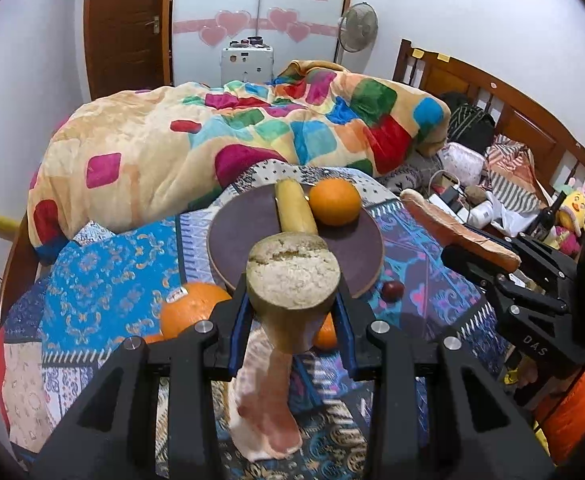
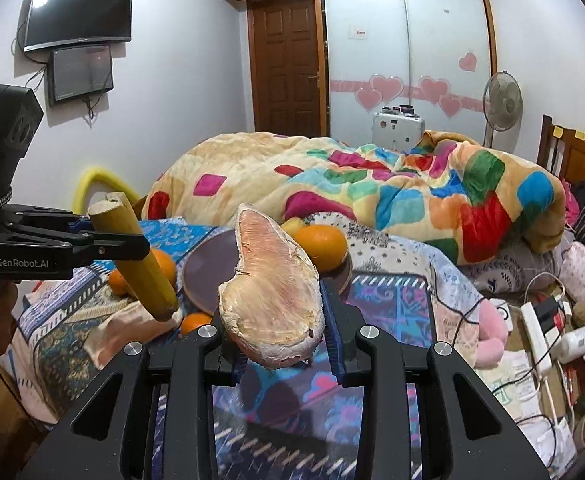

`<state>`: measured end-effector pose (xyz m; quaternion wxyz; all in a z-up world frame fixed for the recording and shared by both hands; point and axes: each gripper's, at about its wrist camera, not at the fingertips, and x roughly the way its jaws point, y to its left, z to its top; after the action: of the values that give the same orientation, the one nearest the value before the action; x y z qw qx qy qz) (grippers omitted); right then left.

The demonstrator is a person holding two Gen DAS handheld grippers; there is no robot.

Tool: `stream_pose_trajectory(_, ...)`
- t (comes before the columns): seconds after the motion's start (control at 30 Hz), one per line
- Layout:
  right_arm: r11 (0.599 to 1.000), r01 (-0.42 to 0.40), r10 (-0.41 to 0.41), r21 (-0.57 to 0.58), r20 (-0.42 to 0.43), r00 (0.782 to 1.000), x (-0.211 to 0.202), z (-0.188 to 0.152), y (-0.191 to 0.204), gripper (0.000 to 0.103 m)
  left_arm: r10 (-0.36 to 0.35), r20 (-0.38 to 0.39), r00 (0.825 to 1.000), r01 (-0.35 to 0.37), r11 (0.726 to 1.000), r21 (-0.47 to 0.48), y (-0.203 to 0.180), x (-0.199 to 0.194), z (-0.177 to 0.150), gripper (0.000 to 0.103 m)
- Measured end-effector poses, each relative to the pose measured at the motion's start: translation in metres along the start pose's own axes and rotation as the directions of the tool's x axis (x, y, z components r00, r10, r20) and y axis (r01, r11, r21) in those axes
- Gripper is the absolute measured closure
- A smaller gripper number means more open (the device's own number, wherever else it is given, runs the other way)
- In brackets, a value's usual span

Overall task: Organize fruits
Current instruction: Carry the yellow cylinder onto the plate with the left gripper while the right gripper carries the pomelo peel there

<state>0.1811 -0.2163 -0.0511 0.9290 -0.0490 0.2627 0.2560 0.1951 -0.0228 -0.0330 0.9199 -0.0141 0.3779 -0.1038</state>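
Note:
My left gripper (image 1: 292, 296) is shut on a cut banana piece (image 1: 292, 276), its pale cut end facing the camera. In the right wrist view that piece (image 2: 136, 256) hangs tilted from the left gripper (image 2: 120, 236). My right gripper (image 2: 280, 312) is shut on a pinkish pomelo wedge (image 2: 272, 292), seen side-on (image 1: 460, 232) in the right gripper (image 1: 480, 252). Beyond both lies a dark round plate (image 1: 244, 232) with a banana piece (image 1: 294, 208) and an orange (image 1: 334, 202). Loose oranges (image 1: 192, 308) and a small red fruit (image 1: 392, 290) lie on the bedspread.
A pinkish strip of peel (image 1: 268, 400) lies on the patterned bedspread under my left gripper. A bulky colourful quilt (image 1: 212, 132) fills the bed behind the plate. Cables, a power strip (image 2: 536, 336), a bottle (image 1: 548, 216) and soft toys crowd the right side by the wooden headboard (image 1: 504, 100).

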Motion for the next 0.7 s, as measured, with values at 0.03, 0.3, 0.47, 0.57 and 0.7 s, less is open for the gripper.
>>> stream_pose_trajectory(0.03,1.000,0.005,-0.005,-0.001,0.001,1.000,0.003,0.002,-0.001,0.074,0.004,0.002,1.000,-0.004,1.000,0.001,0.002,0.001,0.002,0.066)
stream_pose_trajectory(0.3,1.000,0.017,-0.017,-0.011,-0.004,1.000,0.028,0.013,-0.008,0.074,0.026,-0.010,1.000,-0.027,1.000,-0.008,0.018,0.027,0.019,0.066)
stream_pose_trajectory(0.47,0.999,0.021,-0.022,-0.028,-0.023,1.000,0.048,0.018,-0.010,0.074,0.012,-0.013,1.000,-0.013,1.000,-0.026,0.026,0.047,0.031,0.066)
stream_pose_trajectory(0.57,0.999,0.016,-0.017,-0.034,-0.046,0.999,0.062,0.020,-0.013,0.074,0.018,-0.014,1.000,-0.018,1.000,-0.026,0.028,0.059,0.038,0.066)
stream_pose_trajectory(0.7,0.998,0.021,-0.025,-0.051,-0.074,0.997,0.075,0.022,-0.014,0.074,0.017,-0.029,0.999,-0.017,0.999,-0.027,0.029,0.075,0.047,0.066)
